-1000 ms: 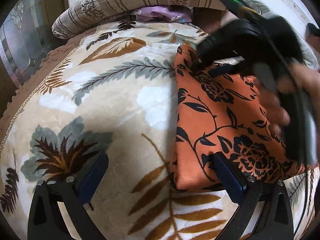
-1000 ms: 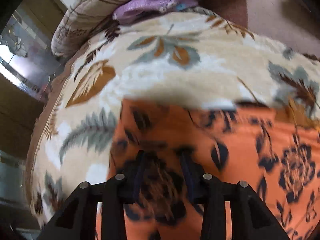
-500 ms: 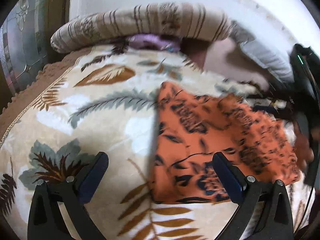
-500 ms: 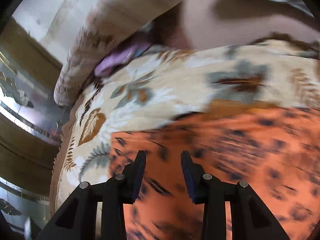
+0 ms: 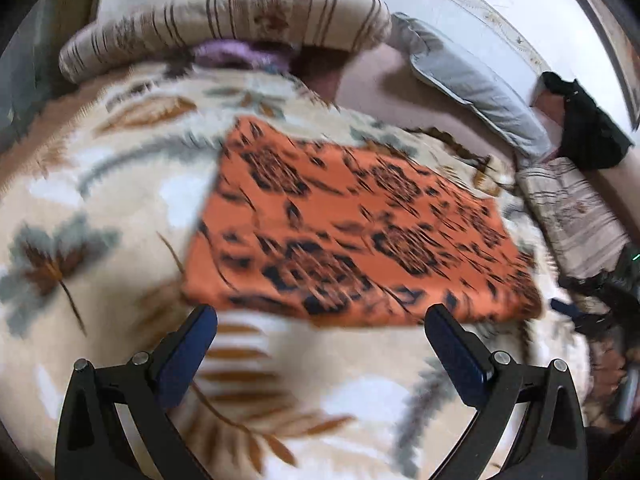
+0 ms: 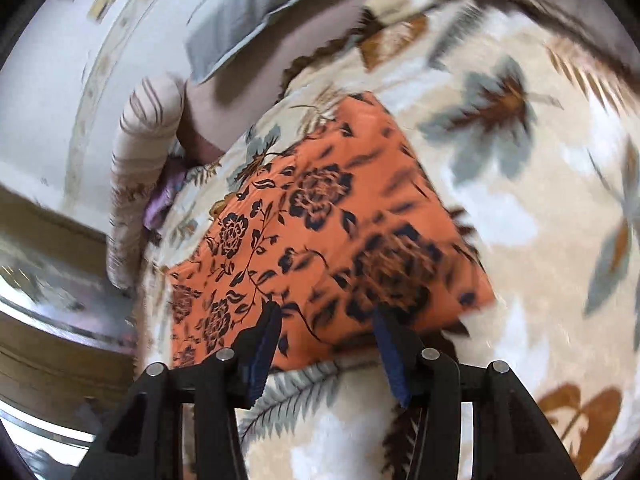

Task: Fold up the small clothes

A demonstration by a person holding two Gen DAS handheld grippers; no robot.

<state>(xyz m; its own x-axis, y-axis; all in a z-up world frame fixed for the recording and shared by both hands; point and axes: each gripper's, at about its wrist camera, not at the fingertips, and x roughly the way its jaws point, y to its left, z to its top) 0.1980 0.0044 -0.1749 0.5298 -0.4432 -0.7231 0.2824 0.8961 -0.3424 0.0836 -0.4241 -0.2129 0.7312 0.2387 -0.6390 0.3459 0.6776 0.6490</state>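
Observation:
An orange cloth with a black flower print [image 5: 352,232] lies folded flat as a rectangle on a cream leaf-patterned blanket [image 5: 120,208]. It also shows in the right wrist view [image 6: 320,232]. My left gripper [image 5: 320,332] is open and empty, raised just in front of the cloth's near edge. My right gripper [image 6: 326,332] is open and empty, its fingertips over the cloth's near edge; I cannot tell if they touch it. The right gripper also shows at the far right of the left wrist view [image 5: 592,304].
A striped bolster [image 5: 224,24] lies along the back with a purple cloth [image 5: 236,54] tucked under it. A grey pillow [image 5: 472,84], a black garment [image 5: 588,128] and a patterned cushion [image 5: 572,216] sit at the right, by the white wall.
Both grippers have pulled back and up from the cloth. The right gripper has opened wider and swung off to the cloth's right side. The cloth now lies free and whole in view.

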